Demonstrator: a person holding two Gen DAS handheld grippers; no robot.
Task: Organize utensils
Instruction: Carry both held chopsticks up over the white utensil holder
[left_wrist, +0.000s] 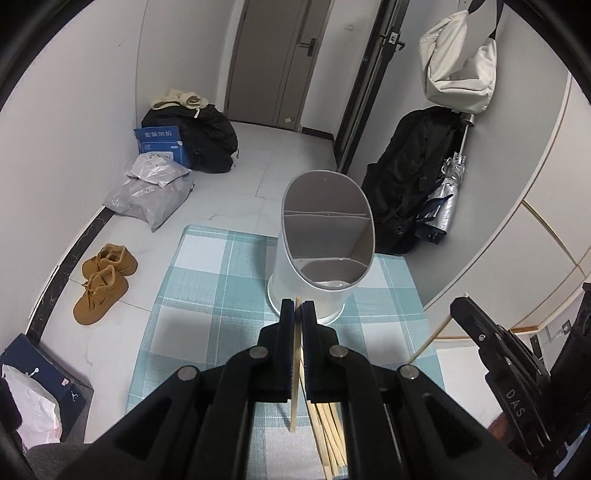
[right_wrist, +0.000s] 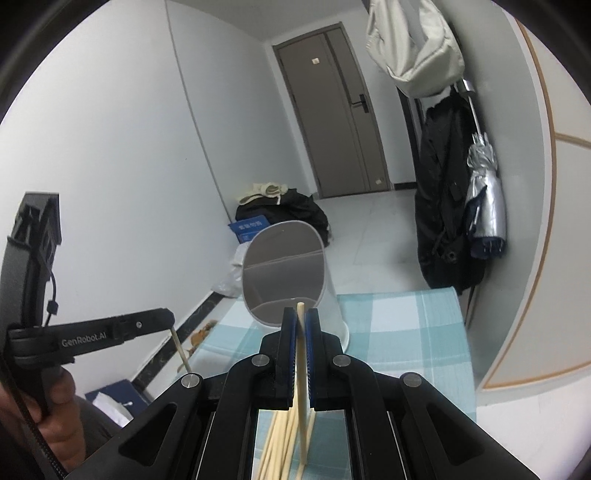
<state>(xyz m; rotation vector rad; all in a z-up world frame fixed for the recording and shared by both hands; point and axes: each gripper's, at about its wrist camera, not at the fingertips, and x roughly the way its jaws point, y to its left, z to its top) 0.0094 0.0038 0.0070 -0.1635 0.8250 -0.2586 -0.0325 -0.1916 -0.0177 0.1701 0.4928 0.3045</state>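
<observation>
Chopsticks (right_wrist: 302, 373) pale bare wood, matt. Utensil holder (left_wrist: 325, 236) smooth plastic, white outside, grey inside, slight sheen. Checked tablecloth (left_wrist: 207, 295) woven cloth, matt. Gripper fingers (left_wrist: 286, 332) black matt plastic.

"GenRobot.AI" on left hand-held gripper (right_wrist: 168, 318); "DAS" on right hand-held gripper (left_wrist: 458, 306); blue box (left_wrist: 160, 144) w/ Chinese txt.

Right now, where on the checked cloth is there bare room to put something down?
Free: the checked cloth left of the white holder, out to its left edge, and a narrower strip right of the holder. Crowded: the near edge, where loose chopsticks lie under both grippers.
</observation>
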